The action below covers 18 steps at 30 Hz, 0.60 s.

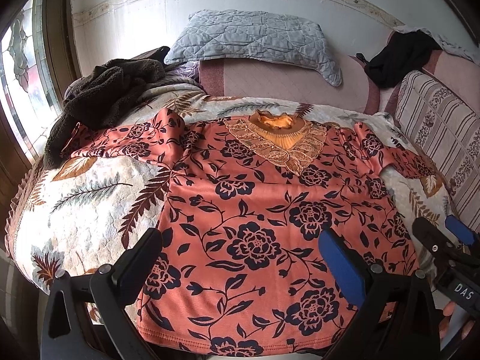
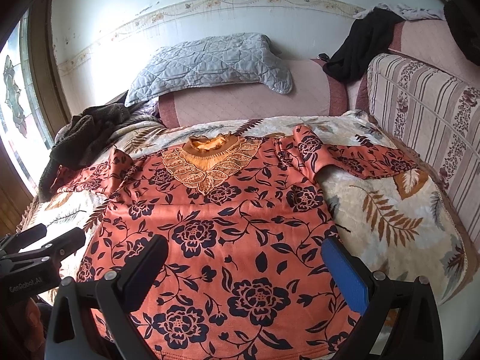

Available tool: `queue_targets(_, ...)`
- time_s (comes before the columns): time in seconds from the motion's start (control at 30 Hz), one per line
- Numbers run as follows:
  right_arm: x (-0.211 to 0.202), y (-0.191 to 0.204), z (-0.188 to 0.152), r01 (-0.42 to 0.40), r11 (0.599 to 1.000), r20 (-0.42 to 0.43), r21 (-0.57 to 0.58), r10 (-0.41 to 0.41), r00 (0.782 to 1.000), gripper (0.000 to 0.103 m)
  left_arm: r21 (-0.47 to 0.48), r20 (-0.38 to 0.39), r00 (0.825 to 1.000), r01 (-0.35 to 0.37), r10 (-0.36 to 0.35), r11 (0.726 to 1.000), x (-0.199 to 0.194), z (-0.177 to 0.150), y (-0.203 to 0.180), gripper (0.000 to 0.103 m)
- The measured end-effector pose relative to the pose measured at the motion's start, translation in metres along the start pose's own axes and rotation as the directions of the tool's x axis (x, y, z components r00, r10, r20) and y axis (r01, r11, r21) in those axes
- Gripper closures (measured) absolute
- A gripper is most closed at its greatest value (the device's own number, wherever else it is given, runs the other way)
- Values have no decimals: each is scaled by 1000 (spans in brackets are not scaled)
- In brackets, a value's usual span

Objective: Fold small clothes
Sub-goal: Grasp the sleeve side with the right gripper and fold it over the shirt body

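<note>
Orange floral top [image 1: 258,210] lies flat, front up, on the leaf-print blanket [image 1: 90,186], hem nearest me, lace collar [image 1: 276,147] at the far end. Both sleeves are spread outward; the left sleeve's cuff reaches a dark fleece garment [image 1: 102,96].

My left gripper [image 1: 243,258] hovers over the hem, jaws wide apart, gripping nothing. My right gripper [image 2: 246,267] is the same: spread, empty, above the lower right part of the top.

Whether either fingertip touches the cloth, I cannot tell from these angles.

Grey quilted pillow [image 2: 207,63] sits behind, against the wall.
</note>
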State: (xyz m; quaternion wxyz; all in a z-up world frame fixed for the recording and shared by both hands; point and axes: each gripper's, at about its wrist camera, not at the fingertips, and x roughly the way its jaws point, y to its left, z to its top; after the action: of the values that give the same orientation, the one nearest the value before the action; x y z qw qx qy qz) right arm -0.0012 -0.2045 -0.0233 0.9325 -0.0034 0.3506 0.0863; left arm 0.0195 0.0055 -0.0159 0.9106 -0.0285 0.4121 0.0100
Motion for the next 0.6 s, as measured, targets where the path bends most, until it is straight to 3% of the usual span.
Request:
queue_targets(0.17, 4, -60, 3, -61, 987, -4, 149, 63, 998, 0, -57, -40, 995, -91, 89, 994, 35, -2, 46, 0)
queue_targets(0.3, 19, -153, 14, -102, 925, 30, 365, 98, 995, 0, -170, -83, 973, -229, 217, 958, 69, 2, 115, 0)
queue_targets(0.37, 36, -209, 19, -101, 858, 51, 504, 87, 995, 0, -225, -118, 956, -288, 268, 931, 86, 4, 150, 0)
queue_targets(0.47, 78, -296, 26, -118, 713, 69, 691, 99, 993, 0, -291, -162, 936, -349, 314, 891, 108, 8, 193, 0)
queue_targets(0.6, 137, -383, 38, -121, 544, 79, 830, 99, 992, 2, -344, -189, 915, -401, 355, 849, 132, 15, 232, 0)
